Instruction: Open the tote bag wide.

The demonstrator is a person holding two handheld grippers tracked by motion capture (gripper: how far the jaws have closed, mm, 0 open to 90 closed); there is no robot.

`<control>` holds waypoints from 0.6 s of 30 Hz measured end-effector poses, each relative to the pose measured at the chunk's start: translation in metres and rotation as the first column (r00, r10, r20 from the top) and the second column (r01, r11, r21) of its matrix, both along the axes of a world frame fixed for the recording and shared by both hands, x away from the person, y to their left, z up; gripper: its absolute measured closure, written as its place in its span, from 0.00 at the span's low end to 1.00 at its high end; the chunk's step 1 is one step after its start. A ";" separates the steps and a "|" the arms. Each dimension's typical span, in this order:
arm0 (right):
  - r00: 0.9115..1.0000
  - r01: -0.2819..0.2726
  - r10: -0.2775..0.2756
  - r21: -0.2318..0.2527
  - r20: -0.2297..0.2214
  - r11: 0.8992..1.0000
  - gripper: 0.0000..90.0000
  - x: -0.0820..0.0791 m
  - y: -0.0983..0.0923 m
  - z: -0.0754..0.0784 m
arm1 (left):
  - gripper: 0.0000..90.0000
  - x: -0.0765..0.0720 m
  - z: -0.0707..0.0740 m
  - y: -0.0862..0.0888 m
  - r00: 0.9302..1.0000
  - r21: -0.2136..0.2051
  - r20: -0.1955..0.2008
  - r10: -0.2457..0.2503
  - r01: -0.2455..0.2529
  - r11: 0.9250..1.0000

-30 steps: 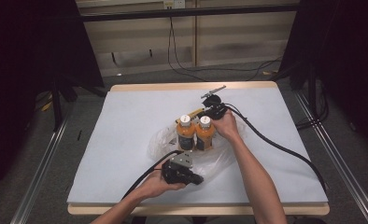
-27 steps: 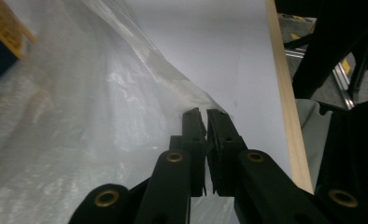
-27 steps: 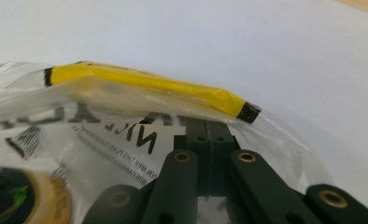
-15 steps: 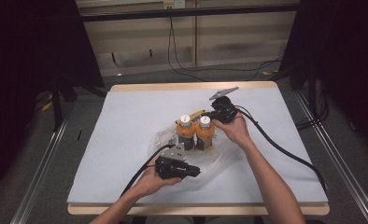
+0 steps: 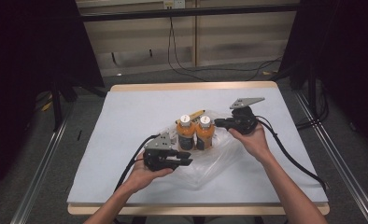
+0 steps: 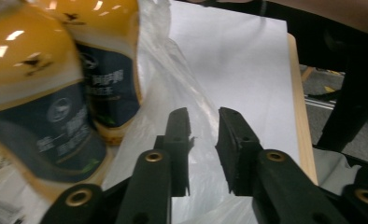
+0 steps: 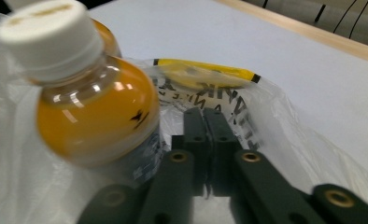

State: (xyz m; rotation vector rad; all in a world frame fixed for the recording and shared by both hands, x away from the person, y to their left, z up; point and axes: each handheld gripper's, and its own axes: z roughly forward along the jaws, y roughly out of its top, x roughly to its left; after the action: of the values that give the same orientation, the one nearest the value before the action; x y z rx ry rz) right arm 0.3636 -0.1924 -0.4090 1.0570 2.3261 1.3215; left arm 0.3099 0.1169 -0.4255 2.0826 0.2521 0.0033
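Beside the two orange juice bottles [image 5: 195,132], the left gripper [image 6: 203,135], just opening, holds nothing, the right gripper [image 7: 204,127] pinches the limp, slippery plastic bag [image 5: 229,151], probably best gripped at its rim.

Both hands pulled away from the bottles [image 5: 194,132]: left gripper [image 5: 184,162] jaws just opened off the plastic bag [image 5: 219,156], right gripper [image 5: 219,123] lifted back-right.

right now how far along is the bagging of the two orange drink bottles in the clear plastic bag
Looks done: two orange drink bottles stand upright together on the clear plastic bag, which lies crumpled around their bases. In hand: the right gripper is pinched on the bag film; the left gripper, its jaws just opening, has film between them, unpressed. Left: drawing the bag up around the bottles.
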 end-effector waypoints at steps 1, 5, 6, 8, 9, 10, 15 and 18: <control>1.000 0.005 -0.005 0.011 0.003 1.000 0.93 -0.005 -0.003 0.001 | 0.77 0.000 0.002 0.003 1.000 -0.013 0.000 0.019 -0.019 1.000; 1.000 -0.007 0.006 0.040 0.031 0.999 0.85 -0.023 -0.014 0.005 | 0.69 0.000 0.007 0.013 0.998 -0.028 0.016 0.053 -0.053 0.998; 0.999 -0.009 0.007 0.032 0.038 0.999 0.83 -0.027 -0.016 0.006 | 0.67 0.000 0.008 0.016 0.997 -0.036 0.018 0.072 -0.072 0.997; 0.999 -0.007 0.006 0.024 0.054 1.000 0.76 -0.036 -0.020 0.008 | 0.63 -0.001 0.009 0.024 0.995 -0.046 0.032 0.092 -0.090 0.995; 0.999 -0.007 0.006 0.024 0.054 1.000 0.76 -0.036 -0.020 0.008 | 0.61 -0.001 0.009 0.024 0.995 -0.046 0.032 0.092 -0.090 0.995; 0.998 -0.004 0.002 0.030 0.057 1.000 0.73 -0.040 -0.022 0.009 | 0.61 -0.002 0.010 0.028 0.992 -0.052 0.032 0.119 -0.117 0.992; 0.996 0.035 -0.038 0.036 0.086 0.999 0.55 -0.068 -0.035 0.015 | 0.39 -0.013 0.019 0.047 0.983 -0.077 0.058 0.172 -0.168 0.983; 0.994 0.047 -0.050 0.036 0.093 0.998 0.48 -0.077 -0.039 0.015 | 0.33 -0.015 0.018 0.057 0.981 -0.075 0.066 0.185 -0.180 0.981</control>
State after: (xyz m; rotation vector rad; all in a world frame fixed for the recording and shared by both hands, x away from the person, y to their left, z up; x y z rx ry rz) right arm 0.2863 -0.2318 -0.3936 1.0315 2.2045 1.3663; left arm 0.2953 0.1734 -0.4070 1.9805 0.3926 0.1779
